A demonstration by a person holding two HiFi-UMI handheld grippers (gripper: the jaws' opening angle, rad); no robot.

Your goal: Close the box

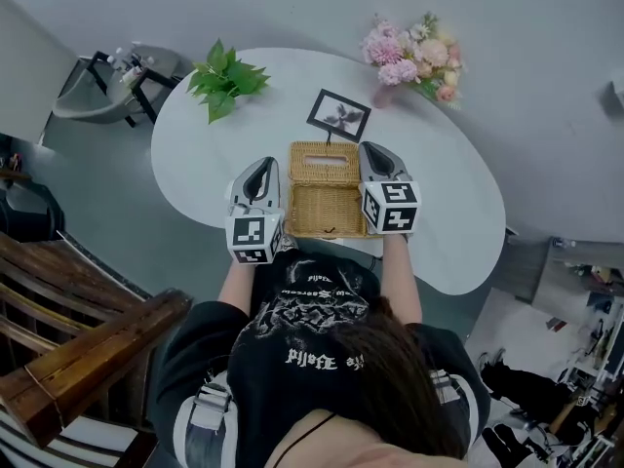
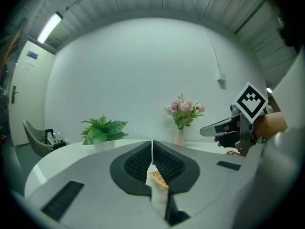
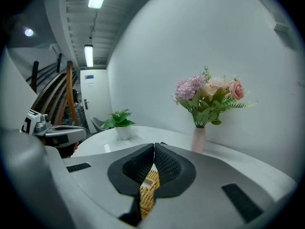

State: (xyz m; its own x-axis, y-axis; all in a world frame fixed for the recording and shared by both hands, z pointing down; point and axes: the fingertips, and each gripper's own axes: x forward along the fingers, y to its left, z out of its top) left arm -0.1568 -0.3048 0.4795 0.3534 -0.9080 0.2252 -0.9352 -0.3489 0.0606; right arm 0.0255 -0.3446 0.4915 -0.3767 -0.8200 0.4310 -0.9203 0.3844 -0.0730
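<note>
Basically nothing's done yet: the box [image 1: 327,213] sits open mid-surface [image 1: 195,154], its lid [image 1: 325,161] flipped back toward the frame [image 1: 338,115]. Your left claw [image 1: 262,167] and right claw [image 1: 374,150] flank it, both pinched closed and empty. You've yet to swing the lid over.

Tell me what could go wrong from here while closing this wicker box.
The open lid lies back close to the picture frame; hooking it clumsily could knock the frame over.
The left hand-held gripper and right hand-held gripper are both shut beside the wicker box, so a nudge may slide the box instead of lifting the lid.
The box sits near the front edge of the table and could be dragged off.
</note>
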